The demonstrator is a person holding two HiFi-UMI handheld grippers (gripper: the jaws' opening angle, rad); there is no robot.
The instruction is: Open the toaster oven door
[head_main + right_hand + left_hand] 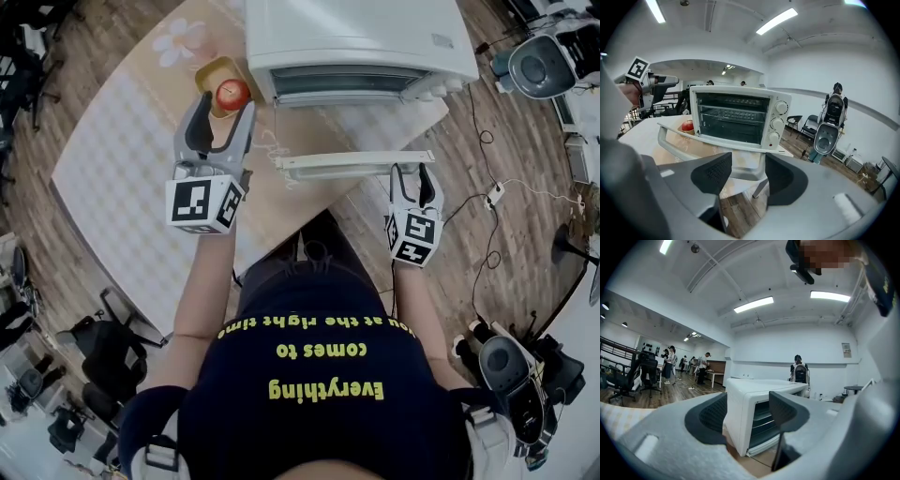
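The right gripper (415, 174) has its jaws spread, with nothing pressed between the pads. The handle (672, 143) sits just ahead of them, at the front edge of the door (356, 165), which hangs folded down flat before the toaster oven (361, 37). The opening looks done, so the sound move is to draw this gripper straight back from the oven and low, so a pad does not catch the handle and lift the door.

The oven's cavity shows wire racks and seems empty, though it is dim. Left of the oven, a yellow bowl (211, 73) on the worktop (122, 159) holds a red apple (232, 94). The left gripper (225, 111) hovers there, jaws apart.
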